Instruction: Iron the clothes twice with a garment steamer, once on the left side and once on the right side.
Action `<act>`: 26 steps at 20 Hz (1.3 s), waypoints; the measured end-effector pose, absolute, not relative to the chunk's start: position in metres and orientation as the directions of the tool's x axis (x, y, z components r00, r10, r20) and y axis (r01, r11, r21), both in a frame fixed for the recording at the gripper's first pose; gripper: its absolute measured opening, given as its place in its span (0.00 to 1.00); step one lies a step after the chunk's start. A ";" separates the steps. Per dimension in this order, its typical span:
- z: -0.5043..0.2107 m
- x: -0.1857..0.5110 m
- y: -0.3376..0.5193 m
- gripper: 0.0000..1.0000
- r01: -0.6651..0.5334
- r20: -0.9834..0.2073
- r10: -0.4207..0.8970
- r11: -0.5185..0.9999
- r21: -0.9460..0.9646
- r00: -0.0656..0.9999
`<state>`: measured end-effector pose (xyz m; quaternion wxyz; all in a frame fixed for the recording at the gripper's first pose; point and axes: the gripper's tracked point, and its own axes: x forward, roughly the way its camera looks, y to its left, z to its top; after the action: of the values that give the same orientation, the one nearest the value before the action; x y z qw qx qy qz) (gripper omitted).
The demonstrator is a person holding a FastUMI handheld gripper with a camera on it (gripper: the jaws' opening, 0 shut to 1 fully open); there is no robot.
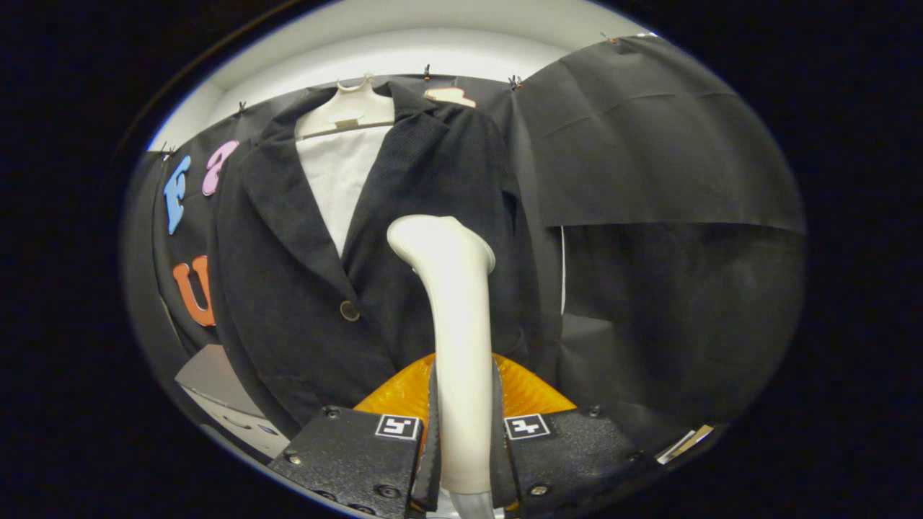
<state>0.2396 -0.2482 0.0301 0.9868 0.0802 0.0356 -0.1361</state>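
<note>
Left of the steamer hangs the dark jacket (324, 238) on its hanger (347, 108); the gripper (462, 447) clamps both fingers on the white garment steamer (451, 303) handle, upright — head against the jacket's front — open black cloth (670, 216) rightward.

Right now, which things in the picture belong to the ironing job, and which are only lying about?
For the job:
- garment steamer, clamped between both fingers of the gripper
- dark jacket on a white hanger, just beyond the steamer head

Only lying about:
- grey box, low beside the jacket's hem
- orange part behind the fingers
</note>
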 end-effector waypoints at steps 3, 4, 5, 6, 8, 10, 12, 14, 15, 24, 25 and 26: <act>0.012 0.238 -0.251 0.30 0.302 -0.122 -0.288 0.945 0.127 0.950; 0.007 0.237 -0.251 0.30 0.310 -0.129 -0.294 0.943 0.124 0.947; 0.002 0.236 -0.252 0.30 0.320 -0.135 -0.304 0.940 0.120 0.943; -0.003 0.235 -0.254 0.30 0.330 -0.142 -0.313 0.936 0.119 0.939; -0.015 0.233 -0.258 0.30 0.354 -0.163 -0.333 0.927 0.122 0.929; -0.028 0.232 -0.262 0.30 0.373 -0.190 -0.347 0.920 0.122 0.918; -0.040 0.232 -0.265 0.30 0.392 -0.208 -0.365 0.914 0.109 0.908; -0.053 0.226 -0.261 0.30 0.394 -0.226 -0.364 0.913 0.105 0.904; -0.056 0.225 -0.260 0.30 0.393 -0.230 -0.363 0.914 0.101 0.903; -0.093 0.219 -0.234 0.30 0.369 -0.284 -0.332 0.926 0.084 0.899; -0.096 0.219 -0.234 0.30 0.368 -0.289 -0.331 0.926 0.082 0.898; -0.100 0.218 -0.234 0.30 0.368 -0.293 -0.331 0.926 0.083 0.897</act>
<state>0.2182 -0.2343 -0.1000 0.9715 0.0681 0.1382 -0.1799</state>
